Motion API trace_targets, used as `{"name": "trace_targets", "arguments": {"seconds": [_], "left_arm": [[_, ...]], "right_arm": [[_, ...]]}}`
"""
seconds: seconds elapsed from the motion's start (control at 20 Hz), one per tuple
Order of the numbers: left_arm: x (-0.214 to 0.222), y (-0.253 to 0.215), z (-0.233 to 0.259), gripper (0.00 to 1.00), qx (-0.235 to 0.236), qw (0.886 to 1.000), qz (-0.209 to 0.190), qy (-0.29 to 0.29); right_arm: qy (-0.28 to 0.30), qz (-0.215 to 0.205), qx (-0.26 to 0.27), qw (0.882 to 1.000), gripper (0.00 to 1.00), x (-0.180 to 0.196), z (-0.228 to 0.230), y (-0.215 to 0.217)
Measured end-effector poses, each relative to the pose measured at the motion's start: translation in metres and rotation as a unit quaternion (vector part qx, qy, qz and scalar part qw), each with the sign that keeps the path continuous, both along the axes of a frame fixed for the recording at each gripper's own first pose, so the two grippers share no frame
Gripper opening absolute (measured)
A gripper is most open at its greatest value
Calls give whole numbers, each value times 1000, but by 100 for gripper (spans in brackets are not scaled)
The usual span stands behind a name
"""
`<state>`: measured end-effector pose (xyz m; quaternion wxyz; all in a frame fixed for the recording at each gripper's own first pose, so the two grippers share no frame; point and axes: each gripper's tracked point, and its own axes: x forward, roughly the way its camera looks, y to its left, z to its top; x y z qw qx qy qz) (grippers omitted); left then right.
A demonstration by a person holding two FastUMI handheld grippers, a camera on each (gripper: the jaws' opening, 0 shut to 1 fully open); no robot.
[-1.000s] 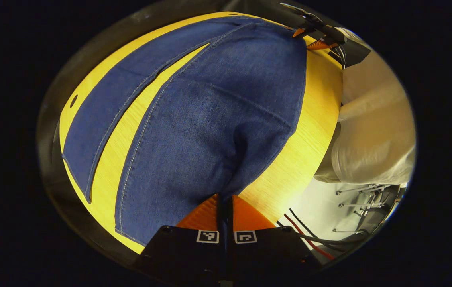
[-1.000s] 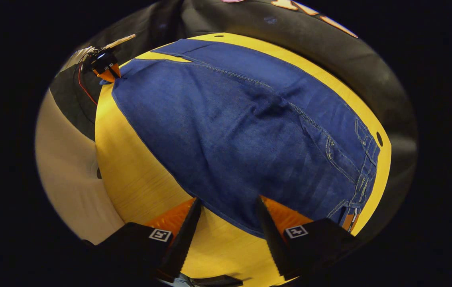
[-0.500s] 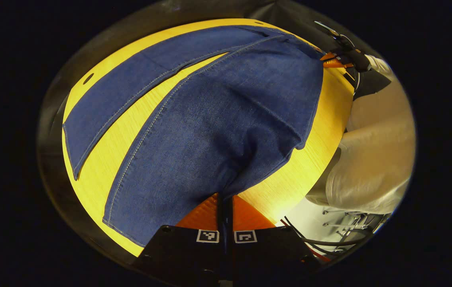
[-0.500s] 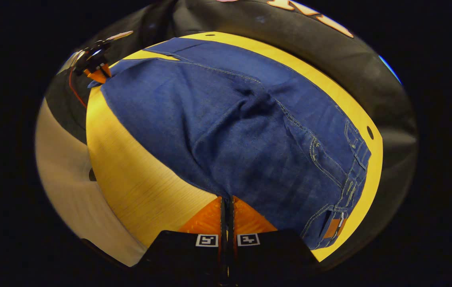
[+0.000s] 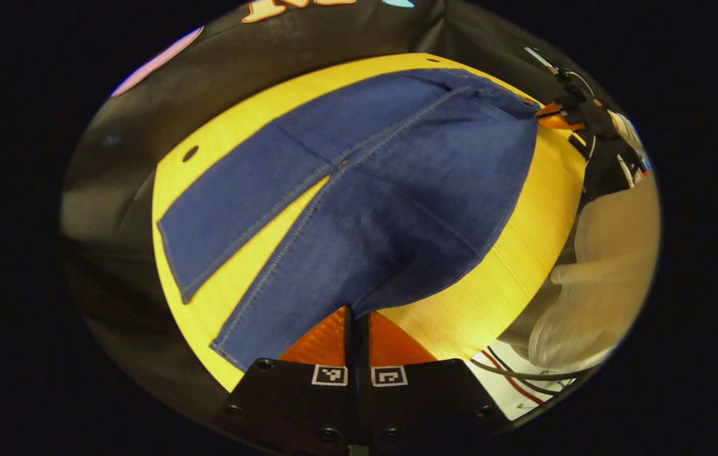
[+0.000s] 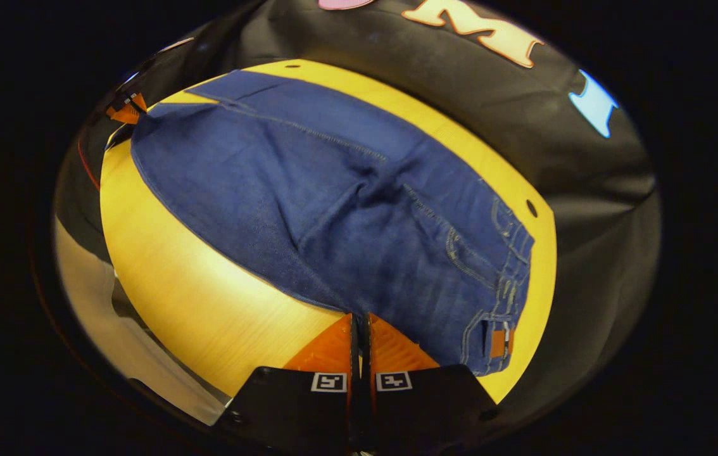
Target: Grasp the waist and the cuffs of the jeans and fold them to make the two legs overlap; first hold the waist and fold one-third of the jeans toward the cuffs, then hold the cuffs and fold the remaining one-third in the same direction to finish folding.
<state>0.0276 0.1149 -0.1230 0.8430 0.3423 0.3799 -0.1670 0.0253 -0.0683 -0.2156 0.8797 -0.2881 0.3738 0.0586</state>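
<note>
In the left gripper view, the left gripper (image 5: 357, 316) had its jaws pressed together on the cuff end of the near leg of the jeans (image 5: 397, 209), and that leg rose off the yellow table (image 5: 498, 285) in a soft tent while the far leg lay flat with a wedge of bare wood between the two. At the far right the right gripper (image 5: 552, 117) pinched the waist edge, a pale sleeve (image 5: 599, 253) beside it. The risk here, as I judged it, was that so thin a bite of denim could slip out as the leg was carried across, or that the lifted leg would land skewed and leave the seams unmatched. Half a second before, the cloth sat lower and filled more of this view; the camera had since risen and more of the booth wall showed. In the right gripper view, the right gripper (image 6: 359, 326) was closed tight on the near waist edge, with the belt loops and leather patch (image 6: 497, 342) just to its right and a diagonal fold of slack running toward the crotch. Uneven lifting between the two hands could drag that slack into a wrinkle. A second earlier these jaws stood apart over the hem; they had since clamped and lifted
</note>
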Motion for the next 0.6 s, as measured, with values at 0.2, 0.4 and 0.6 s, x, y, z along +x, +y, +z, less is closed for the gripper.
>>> {"name": "trace_targets", "arguments": {"seconds": [0.2, 0.4, 0.6], "left_arm": [[34, 5, 36, 0, 25, 998, 18, -59], [77, 0, 81, 0, 56, 992, 38, -102], [135, 0, 124, 0, 87, 984, 71, -140]], "right_arm": [[-65, -12, -34, 997, 2, 21, 35, 3], [-96, -21, -58, 993, 0, 49, 66, 2], [-122, -40, -47, 991, 2, 91, 93, 0]]}}
